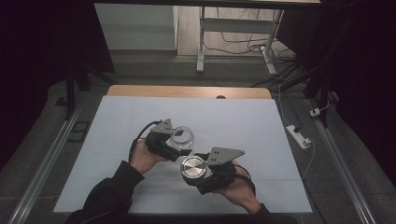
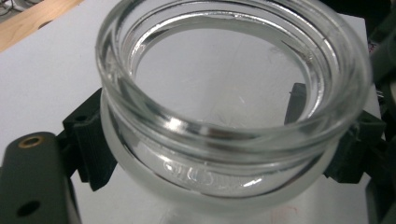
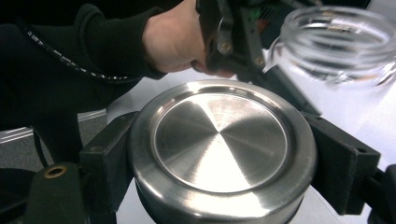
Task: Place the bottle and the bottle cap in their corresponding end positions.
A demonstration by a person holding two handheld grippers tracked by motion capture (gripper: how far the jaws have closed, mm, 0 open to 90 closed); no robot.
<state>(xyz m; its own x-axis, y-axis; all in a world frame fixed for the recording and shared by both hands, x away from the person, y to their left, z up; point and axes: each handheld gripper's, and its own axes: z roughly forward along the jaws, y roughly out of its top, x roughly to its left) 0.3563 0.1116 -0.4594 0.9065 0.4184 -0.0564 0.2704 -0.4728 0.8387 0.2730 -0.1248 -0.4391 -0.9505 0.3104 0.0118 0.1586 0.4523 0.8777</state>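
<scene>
Holding the small, round, clear glass jar [image 1: 181, 136] in your left tongs [image 1: 180, 145], you have it lifted off the pale blue sheet of the worktop [image 1: 261, 126], near the middle, with its open mouth free. The left gripper view shows the black pads [image 2: 91, 149] clamped on the smooth wall [image 2: 210, 179] just below the thick threaded rim [image 2: 219, 133]. Glass this slick gives the pads little to bite, so if you tilt the jar further or push on it, I judge it could twist or slide out and drop.

Just to its right, your right tongs [image 1: 195, 168] are closed around the round brushed-steel lid [image 1: 194, 167], flat face up, with the pads [image 3: 343, 163] pressing on its rounded edge. The lid sits close beside the jar but apart from it. That curved, polished edge is a poor seat too: squeeze off-centre and it may pop sideways.

If you bring the two together, the likely trouble is a skewed approach. A lid that meets the rim at an angle would jam or cross the threads, and the push could lever the jar loose on the other side.
</scene>
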